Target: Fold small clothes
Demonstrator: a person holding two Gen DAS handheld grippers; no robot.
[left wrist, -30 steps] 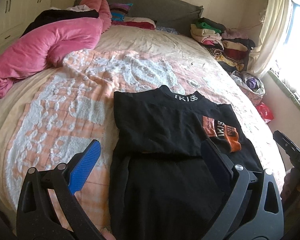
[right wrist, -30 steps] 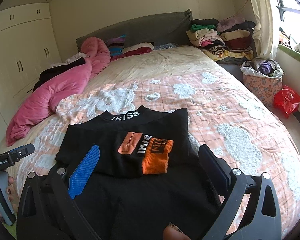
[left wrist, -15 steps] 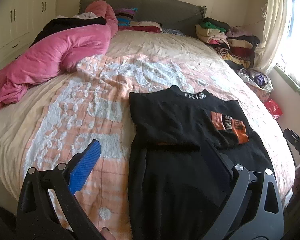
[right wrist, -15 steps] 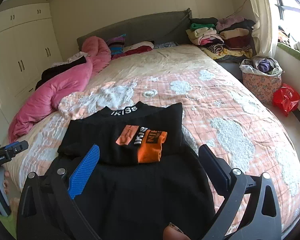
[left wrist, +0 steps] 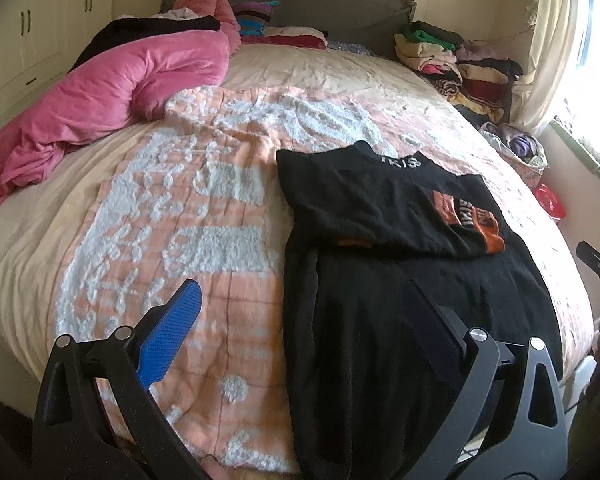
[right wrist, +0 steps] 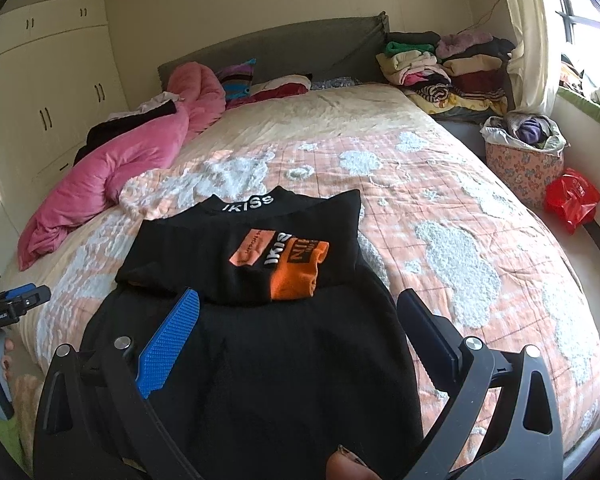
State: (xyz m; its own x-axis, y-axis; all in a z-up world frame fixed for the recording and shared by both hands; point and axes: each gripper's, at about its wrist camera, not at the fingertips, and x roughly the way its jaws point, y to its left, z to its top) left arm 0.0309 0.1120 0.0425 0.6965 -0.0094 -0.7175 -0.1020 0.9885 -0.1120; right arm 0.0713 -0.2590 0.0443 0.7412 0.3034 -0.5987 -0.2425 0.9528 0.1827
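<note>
A black garment (left wrist: 380,312) (right wrist: 280,344) with an "IKISS" collar and an orange patch (right wrist: 296,268) lies on the bed, its sleeves folded across the chest and its lower half hanging toward the bed's near edge. My left gripper (left wrist: 304,320) is open and empty, held above the blanket and the garment's left edge. My right gripper (right wrist: 300,324) is open and empty, held above the garment's lower half. The right gripper's tip shows at the right of the left wrist view (left wrist: 596,264). The left gripper shows at the left of the right wrist view (right wrist: 8,308).
A peach and white blanket (left wrist: 188,208) covers the bed. A pink duvet (left wrist: 112,92) lies at the far left. Folded clothes (right wrist: 444,68) are stacked at the far right. A floral basket (right wrist: 520,160) and a red bag (right wrist: 572,198) stand beside the bed.
Both grippers have drawn back from the garment toward the bed's near edge, staying open. The garment has not moved.
</note>
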